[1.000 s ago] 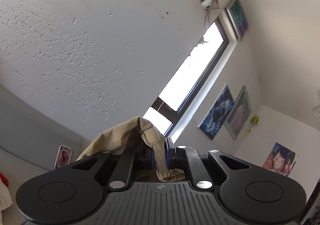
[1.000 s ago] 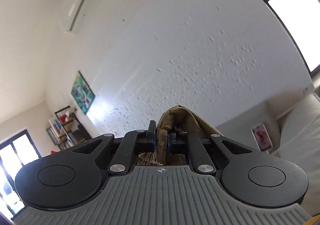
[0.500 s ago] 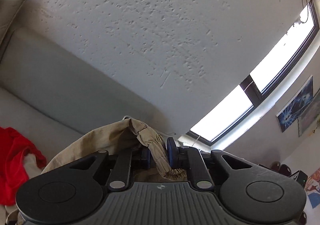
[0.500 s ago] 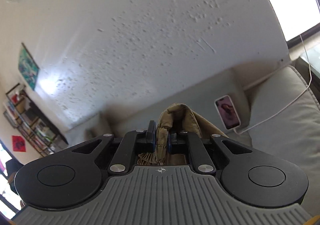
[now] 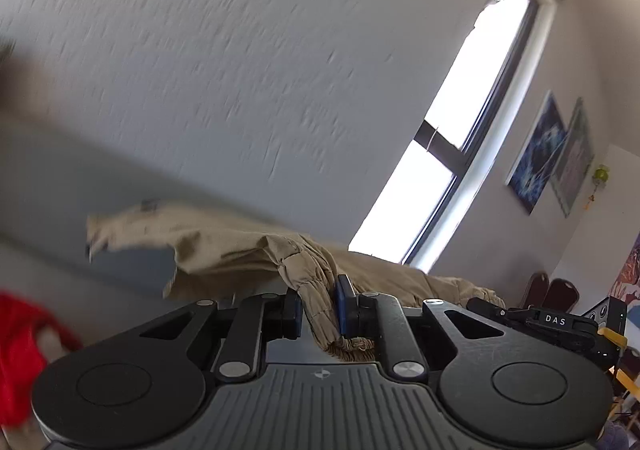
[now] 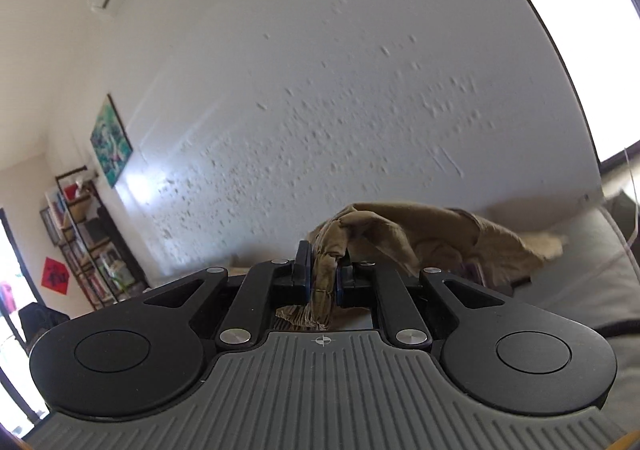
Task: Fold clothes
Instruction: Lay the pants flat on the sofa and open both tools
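A tan garment with a gathered elastic band (image 5: 224, 250) is held up in the air. My left gripper (image 5: 318, 304) is shut on its gathered band, and the cloth billows out to the left and right behind the fingers. My right gripper (image 6: 323, 274) is shut on another part of the same tan garment (image 6: 432, 238), which trails off to the right. Both cameras point upward at the white wall. The lower part of the garment is hidden below the grippers.
A red cloth (image 5: 20, 350) lies at the lower left on a grey sofa (image 5: 60, 178). A window (image 5: 460, 138) and posters (image 5: 536, 158) are to the right. A bookshelf (image 6: 88, 246) stands at the left and a grey cushion (image 6: 592, 262) at the right.
Both grippers have swung upward with the garment still held. The cloth has flared out sideways. The left view is blurred by the motion.
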A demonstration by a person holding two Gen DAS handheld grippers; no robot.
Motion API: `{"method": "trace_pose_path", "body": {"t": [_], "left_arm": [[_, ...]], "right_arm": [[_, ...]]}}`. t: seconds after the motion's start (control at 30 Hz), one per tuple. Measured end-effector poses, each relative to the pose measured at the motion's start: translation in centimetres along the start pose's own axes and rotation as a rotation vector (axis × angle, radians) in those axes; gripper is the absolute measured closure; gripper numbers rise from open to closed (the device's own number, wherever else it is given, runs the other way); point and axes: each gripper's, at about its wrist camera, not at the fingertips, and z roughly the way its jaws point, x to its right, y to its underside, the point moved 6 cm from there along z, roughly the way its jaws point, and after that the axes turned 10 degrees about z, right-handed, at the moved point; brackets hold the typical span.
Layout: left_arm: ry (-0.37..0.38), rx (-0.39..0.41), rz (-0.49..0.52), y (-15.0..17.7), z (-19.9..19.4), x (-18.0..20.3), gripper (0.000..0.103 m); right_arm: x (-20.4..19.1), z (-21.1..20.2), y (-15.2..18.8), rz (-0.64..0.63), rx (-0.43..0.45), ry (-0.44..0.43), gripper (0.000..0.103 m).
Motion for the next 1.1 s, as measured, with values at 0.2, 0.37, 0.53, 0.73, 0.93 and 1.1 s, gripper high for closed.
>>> {"method": "trace_pose_path", "body": {"t": [0.2, 0.37, 0.53, 0.73, 0.93, 1.1], "left_arm": [[-0.122, -0.348, -0.309, 18.6, 7.1, -8.5, 0.092], [-0.156, -0.388, -0.316, 21.7, 7.1, -8.6, 0.092], [-0.155, -0.347, -0.292, 20.3, 5.4, -7.1, 0.093], [-0.169, -0.323, -0.243, 18.5, 3.0, -5.6, 0.093], [-0.318, -0.479, -0.232, 22.1, 3.8, -6.3, 0.081], [-0.468, -0.608, -0.125, 24.2, 3.2, -5.5, 0.065]], "right_arm": [[18.1, 4.2, 16.7, 0.369, -0.255, 0.374, 0.092], [23.2, 4.6, 23.2, 0.406, -0.352, 0.519, 0.092], [22.7, 3.5, 23.3, 0.394, -0.35, 0.535, 0.092], [21.3, 1.0, 23.2, 0.428, -0.353, 0.505, 0.093], [20.4, -0.6, 25.2, 0.414, -0.406, 0.513, 0.092], [20.4, -0.7, 26.3, 0.34, -0.476, 0.634, 0.056]]}}
